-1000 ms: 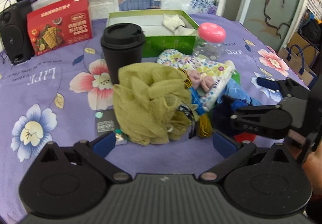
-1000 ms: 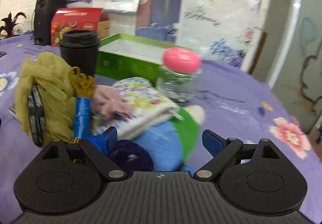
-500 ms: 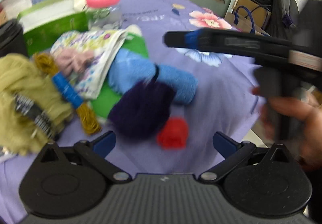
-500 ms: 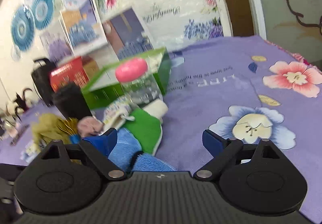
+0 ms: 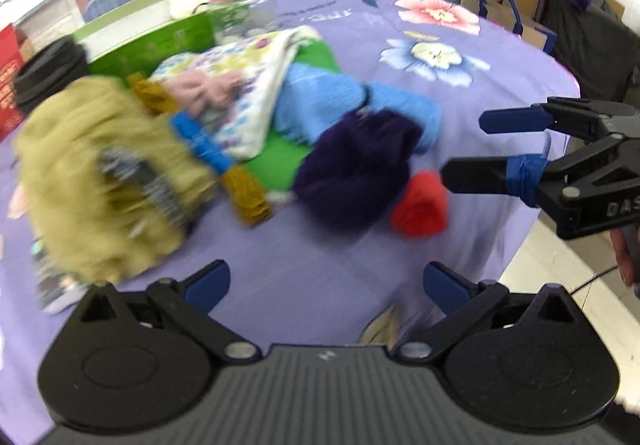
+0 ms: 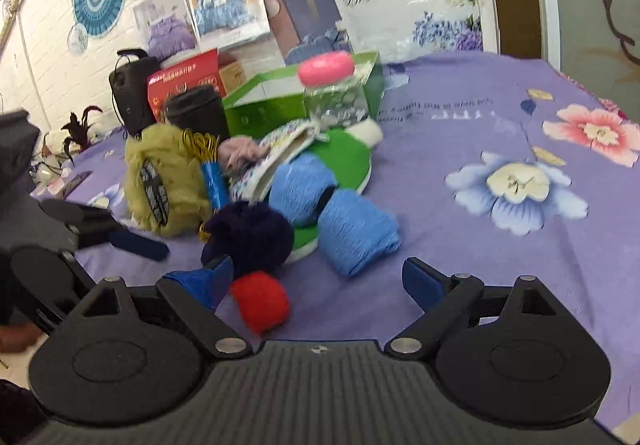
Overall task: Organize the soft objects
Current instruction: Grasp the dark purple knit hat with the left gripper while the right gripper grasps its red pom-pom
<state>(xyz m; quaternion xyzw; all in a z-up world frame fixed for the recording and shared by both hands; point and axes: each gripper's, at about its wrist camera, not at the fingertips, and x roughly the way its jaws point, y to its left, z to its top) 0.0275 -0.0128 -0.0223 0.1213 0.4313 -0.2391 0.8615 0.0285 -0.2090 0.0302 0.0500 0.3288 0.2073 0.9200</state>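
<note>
- Right wrist view: the right gripper (image 6: pixel 316 279), fingers spread wide and holding nothing, hangs low over a small round red yarn ball (image 6: pixel 260 301) that lies just ahead, hard by the left-hand finger (image 6: pixel 210 279) and off-centre in the gap.
- Left wrist view: the same red ball (image 5: pixel 420 205) sits at the near right end of the pile, with the right gripper's (image 5: pixel 464 147) lower finger tip touching or just short of it; blur hides which.
- The left gripper (image 5: pixel 326 281), fingers also apart and empty, stands farther back, so the right hand is judged the nearer one for this ball.
- The ball is roundish, with no clear long axis; a dark purple fuzzy pompom (image 6: pixel 250 237) presses close behind it, and a rolled light-blue towel (image 6: pixel 356 229) lies beside that.
- Open purple flowered tablecloth (image 6: pixel 500 237) stretches to the right; the table edge falls away close by on the near side.
- A green open cardboard box (image 6: pixel 280 101) waits behind the pile.
</note>
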